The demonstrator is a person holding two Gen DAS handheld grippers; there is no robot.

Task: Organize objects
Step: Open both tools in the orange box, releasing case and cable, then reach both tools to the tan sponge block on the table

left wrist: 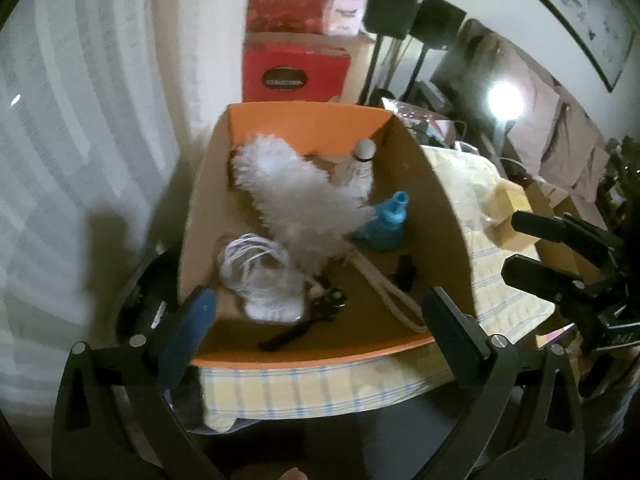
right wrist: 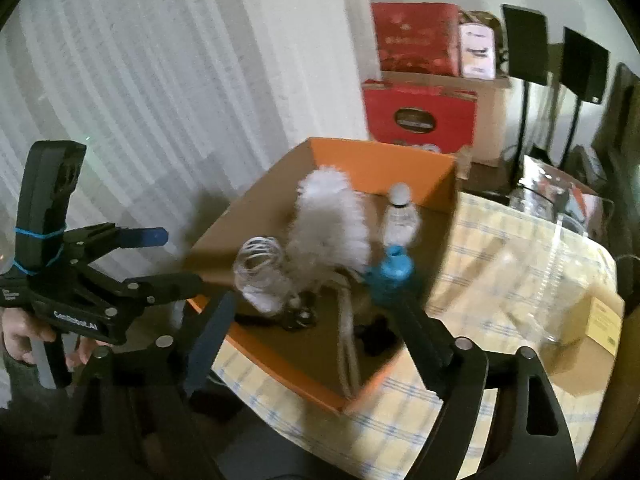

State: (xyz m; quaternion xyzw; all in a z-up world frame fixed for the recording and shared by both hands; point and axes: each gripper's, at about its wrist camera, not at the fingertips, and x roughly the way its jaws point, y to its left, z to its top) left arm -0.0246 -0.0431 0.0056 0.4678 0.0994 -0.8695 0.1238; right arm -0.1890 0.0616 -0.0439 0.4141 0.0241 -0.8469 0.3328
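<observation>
An orange-rimmed cardboard box (left wrist: 440, 208) (right wrist: 416, 172) sits on a yellow checked tablecloth (left wrist: 320, 388) (right wrist: 500, 248). Inside lie a white fluffy duster (left wrist: 296, 196) (right wrist: 332, 216), a coiled white cable (left wrist: 252, 264) (right wrist: 260, 264), a clear bottle with a white cap (left wrist: 360, 164) (right wrist: 400, 216), a blue bottle (left wrist: 386, 224) (right wrist: 392, 272), a white rope (left wrist: 384, 284) and small black items (left wrist: 328, 304). My left gripper (left wrist: 320, 324) (right wrist: 176, 256) is open and empty at the box's near rim. My right gripper (right wrist: 316, 336) (left wrist: 508, 240) is open and empty, above the box's near corner.
Red boxes (left wrist: 296, 40) (right wrist: 416, 76) are stacked against the wall behind the box. White curtains (left wrist: 80, 120) hang at the left. Black stands (right wrist: 524, 48) and clutter fill the right. A clear plastic container (right wrist: 560, 280) and a yellow-labelled box (left wrist: 512, 208) sit on the cloth at right.
</observation>
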